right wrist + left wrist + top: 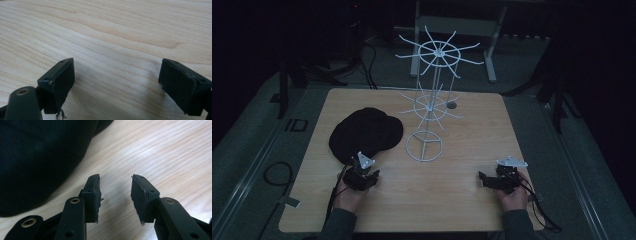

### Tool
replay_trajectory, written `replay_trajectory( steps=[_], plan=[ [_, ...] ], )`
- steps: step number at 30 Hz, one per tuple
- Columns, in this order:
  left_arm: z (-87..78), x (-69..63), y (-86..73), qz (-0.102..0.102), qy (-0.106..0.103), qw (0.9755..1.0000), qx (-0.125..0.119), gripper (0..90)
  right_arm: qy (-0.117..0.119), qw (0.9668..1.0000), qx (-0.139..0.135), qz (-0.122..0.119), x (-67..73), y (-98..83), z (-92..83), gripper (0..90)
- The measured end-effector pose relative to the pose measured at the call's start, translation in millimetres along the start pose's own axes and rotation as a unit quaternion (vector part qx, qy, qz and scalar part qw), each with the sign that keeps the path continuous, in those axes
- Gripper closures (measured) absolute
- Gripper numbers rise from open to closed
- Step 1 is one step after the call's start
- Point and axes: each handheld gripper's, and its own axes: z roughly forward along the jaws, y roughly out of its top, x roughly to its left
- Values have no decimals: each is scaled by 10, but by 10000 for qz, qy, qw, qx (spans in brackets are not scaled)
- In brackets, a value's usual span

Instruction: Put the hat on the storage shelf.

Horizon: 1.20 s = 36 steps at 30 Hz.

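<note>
**Fingers apart beside the cap: take the brim next**

Fingers [93, 192] of your left gripper [363, 174] stand partly apart with nothing between them, only bare wood showing in the gap. The black cap [364, 133] lies flat on the left half of the desk [462, 200], between the left edge and the white wire rack [431, 107] that stands near the middle toward the far edge. In the left gripper view the cap's dark cloth [40, 162] sits just beside the left finger, close but not touching.

The work in hand looks like picking the cap up to hang it on the rack. To do that well, swing the left fingers toward the cap's near edge so that one finger slides under the cloth and the other comes over it. Keep them low to the desk as you go; soft cloth will bunch and push away if you meet it from above. Close only once the cloth is well inside the gap, not at the very tips.

Your right gripper [504, 177] rests near the right part of the near edge, its fingers [61, 77] released wide over bare wood, well apart from the cap. Keep it free: it may be needed to steady the rack's ring base [425, 146], since the thin frame could tip when the cap comes onto a prong.
</note>
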Motion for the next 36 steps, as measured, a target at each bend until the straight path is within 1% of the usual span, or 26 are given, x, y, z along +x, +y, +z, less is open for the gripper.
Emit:
replay_trajectory(
  steps=[3, 4, 6, 7, 8, 9, 12, 13, 14, 16, 17, 21, 22, 24, 26, 30, 32, 34, 35, 36],
  plan=[
    [-85, 38, 83, 144, -147, 9997, -94, 606, 1, 10000, 2, 0, 0, 0, 0, 135],
    [-112, 54, 116, 219, -151, 9996, -119, 606, 0, 10000, -1, 10, 1, 0, 0, 135],
    [-168, 92, 187, 370, -228, 9988, -213, 601, -2, 10000, 1, 3, 0, 0, 0, 135],
    [-168, 92, 187, 370, -228, 9988, -213, 598, -2, 10000, 1, 3, 0, 0, 0, 135],
    [-200, 116, 233, 446, -207, 9985, -251, 598, -2, 10000, 1, 2, 0, 0, 0, 135],
    [-229, 150, 277, 480, -245, 9981, -293, 590, 0, 10000, 2, 1, 0, 0, 0, 135],
    [-258, 233, 361, 540, -258, 9976, -342, 577, 0, 10000, 7, 8, 1, 0, -1, 135],
    [-258, 260, 388, 597, -287, 9973, -329, 570, 0, 10000, 7, 8, 1, 0, -1, 135],
    [-249, 281, 413, 672, -261, 9969, -306, 562, 0, 10000, 7, 11, 1, 0, -1, 135],
    [-217, 321, 456, 788, -218, 9964, -245, 538, -1, 10000, 8, 11, 1, 0, -1, 135],
    [-184, 346, 476, 799, -229, 9962, -244, 528, 1, 10000, 8, 12, 1, 0, -1, 134],
    [-70, 404, 526, 839, -221, 9962, -109, 474, 3, 10000, 10, 11, 0, 1, 1, 133],
    [-47, 412, 533, 850, -242, 9961, -62, 466, 4, 10000, 10, 10, 0, 1, 1, 133],
    [15, 423, 546, 903, -192, 9957, 62, 447, 4, 10000, 9, 8, 0, 2, 1, 133],
    [77, 445, 551, 879, -243, 9957, 132, 436, 6, 10000, 10, 9, 0, 2, 1, 133],
    [174, 477, 553, 823, -255, 9960, 258, 422, 7, 10000, 10, 8, -1, 2, 1, 133],
    [222, 489, 546, 858, -200, 9956, 304, 414, 6, 10000, 10, 7, -1, 2, 1, 133],
    [278, 502, 531, 897, -69, 9953, 367, 400, 7, 10000, 10, 8, -1, 2, 1, 133],
    [331, 516, 513, 900, -7, 9949, 459, 394, 7, 10000, 10, 8, -1, 2, 1, 133],
    [366, 525, 498, 899, -2, 9946, 516, 389, 7, 10000, 10, 7, -1, 2, 1, 133]
  ],
)
